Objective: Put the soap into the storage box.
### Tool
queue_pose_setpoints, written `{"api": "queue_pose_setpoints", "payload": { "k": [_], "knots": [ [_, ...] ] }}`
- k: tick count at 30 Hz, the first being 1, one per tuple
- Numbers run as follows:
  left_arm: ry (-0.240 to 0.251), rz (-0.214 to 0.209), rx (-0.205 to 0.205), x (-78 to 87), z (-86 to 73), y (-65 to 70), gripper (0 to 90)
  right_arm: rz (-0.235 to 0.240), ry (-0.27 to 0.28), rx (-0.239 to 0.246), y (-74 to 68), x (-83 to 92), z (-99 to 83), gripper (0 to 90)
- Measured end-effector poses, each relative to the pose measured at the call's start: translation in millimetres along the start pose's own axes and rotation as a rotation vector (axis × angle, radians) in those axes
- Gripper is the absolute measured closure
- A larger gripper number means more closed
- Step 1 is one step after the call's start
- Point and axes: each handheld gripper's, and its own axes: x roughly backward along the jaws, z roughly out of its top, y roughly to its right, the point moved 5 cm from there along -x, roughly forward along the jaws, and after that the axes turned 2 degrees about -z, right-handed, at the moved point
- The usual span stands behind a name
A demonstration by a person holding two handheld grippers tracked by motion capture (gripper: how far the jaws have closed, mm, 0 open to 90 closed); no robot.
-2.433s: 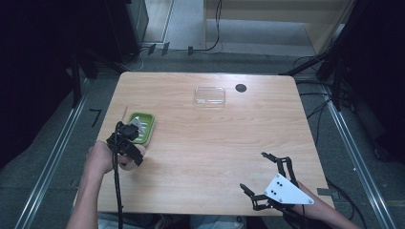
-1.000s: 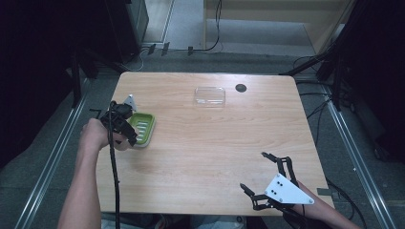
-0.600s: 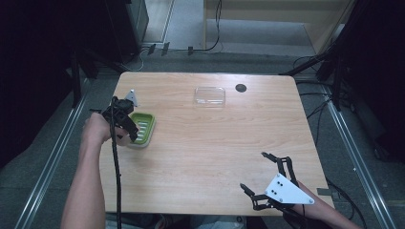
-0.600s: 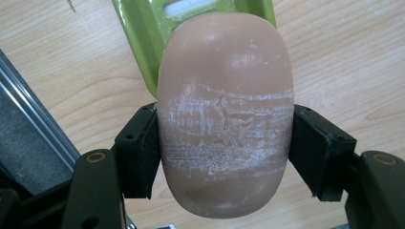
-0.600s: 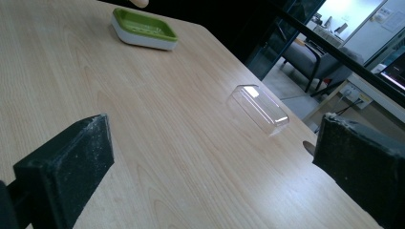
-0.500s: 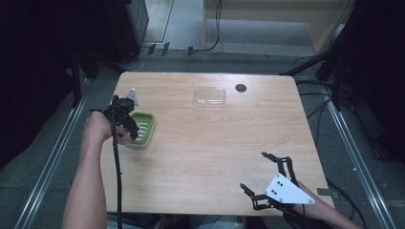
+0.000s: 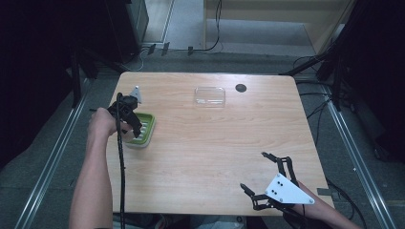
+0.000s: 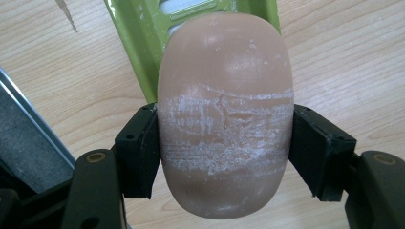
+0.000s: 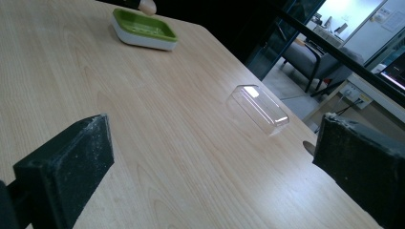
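Left gripper (image 8: 224, 157) squeezed tight on the brown soap (image 8: 224, 119). Soap right above the green dish (image 8: 143, 38). Right gripper (image 9: 210, 157) wide open, empty.

Evenly lit pale worktop (image 7: 215, 143) from overhead, dark surroundings — soft shadows only; sharp close-ups, slightly soft high view, bright background window glare.

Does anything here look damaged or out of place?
The bar of soap clamped in the left gripper has whitish, cracked, scuffed bands across its face. The clear lid lies apart from the green soap dish.
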Motion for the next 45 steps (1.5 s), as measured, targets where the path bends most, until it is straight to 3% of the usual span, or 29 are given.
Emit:
{"api": "queue_pose_setpoints", "payload": {
  "k": [21, 35, 45],
  "knots": [
    [-0.022, -0.006, 0.028, -13.6, 18.0, -5.1, 33.4, 0.000, 0.002, -0.001, 0.7, 0.4, -0.2, 0.0],
    [0.017, -0.006, 0.094, -26.7, 28.0, -15.2, 33.4, -0.001, 0.004, -0.003, 0.9, 0.8, -0.3, 0.0],
    [0.021, -0.003, 0.107, -36.4, 34.8, -15.1, 33.4, -0.001, 0.003, -0.002, 0.8, 0.5, -0.3, 0.0]
  ]
}}
